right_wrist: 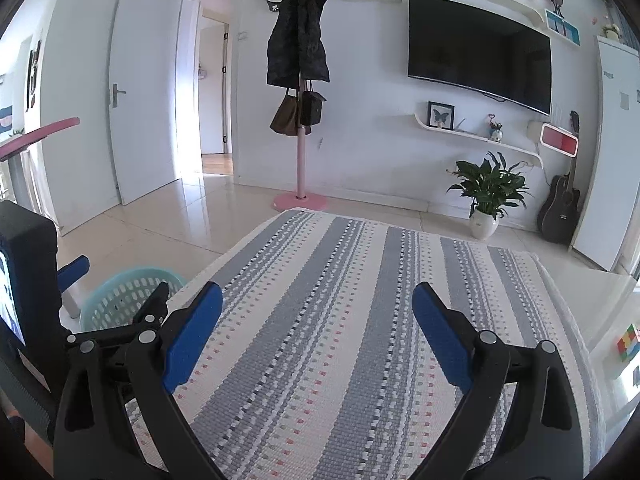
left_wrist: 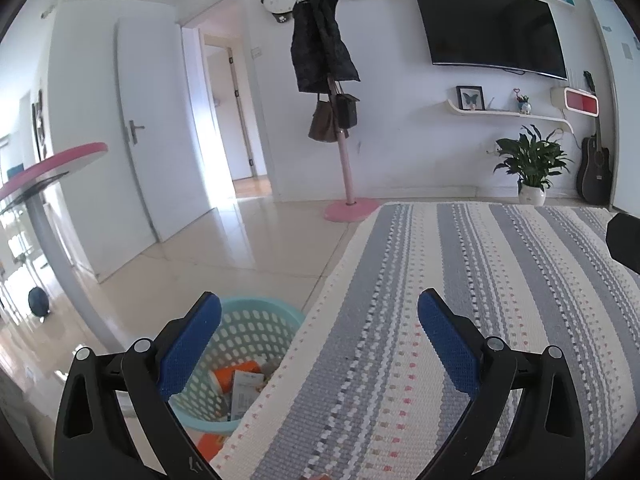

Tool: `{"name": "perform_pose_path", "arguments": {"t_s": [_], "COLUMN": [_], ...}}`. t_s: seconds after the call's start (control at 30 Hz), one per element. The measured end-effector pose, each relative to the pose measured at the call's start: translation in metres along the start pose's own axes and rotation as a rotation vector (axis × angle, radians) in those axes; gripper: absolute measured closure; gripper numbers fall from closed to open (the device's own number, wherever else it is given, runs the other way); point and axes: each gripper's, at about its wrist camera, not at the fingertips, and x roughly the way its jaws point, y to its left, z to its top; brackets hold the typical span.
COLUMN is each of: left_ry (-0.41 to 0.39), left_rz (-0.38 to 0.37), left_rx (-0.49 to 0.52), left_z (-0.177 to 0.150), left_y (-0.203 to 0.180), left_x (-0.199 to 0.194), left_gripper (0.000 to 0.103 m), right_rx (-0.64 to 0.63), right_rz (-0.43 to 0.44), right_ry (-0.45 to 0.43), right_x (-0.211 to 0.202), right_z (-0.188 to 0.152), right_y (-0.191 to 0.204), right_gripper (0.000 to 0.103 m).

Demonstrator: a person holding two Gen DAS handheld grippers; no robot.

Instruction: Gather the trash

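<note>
A light teal plastic basket stands on the floor at the left edge of a striped cloth-covered table. It holds orange and white packaging trash. My left gripper is open and empty, above the table's left edge with its left finger over the basket. My right gripper is open and empty above the middle of the striped cloth. The basket also shows in the right wrist view, partly hidden behind the left gripper's body.
A pink-topped stand table is at the left. A pink coat rack with a black coat stands beyond the table. A potted plant, a guitar and a wall TV are at the far wall. A colourful cube lies at the right.
</note>
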Motion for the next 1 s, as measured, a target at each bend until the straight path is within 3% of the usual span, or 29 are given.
{"name": "perform_pose_path", "arguments": {"t_s": [1.0], "left_ry": [0.022], "left_rz": [-0.042], "left_rx": [-0.030], "left_z": [0.0015], "left_y": [0.0085], "left_x": [0.0025], "left_gripper": [0.008], "right_rx": [0.019], "right_rz": [0.000], "right_ry": [-0.015], "right_x": [-0.0018], "right_z": [-0.0018], "right_y": [-0.0010], "right_gripper": [0.012]}}
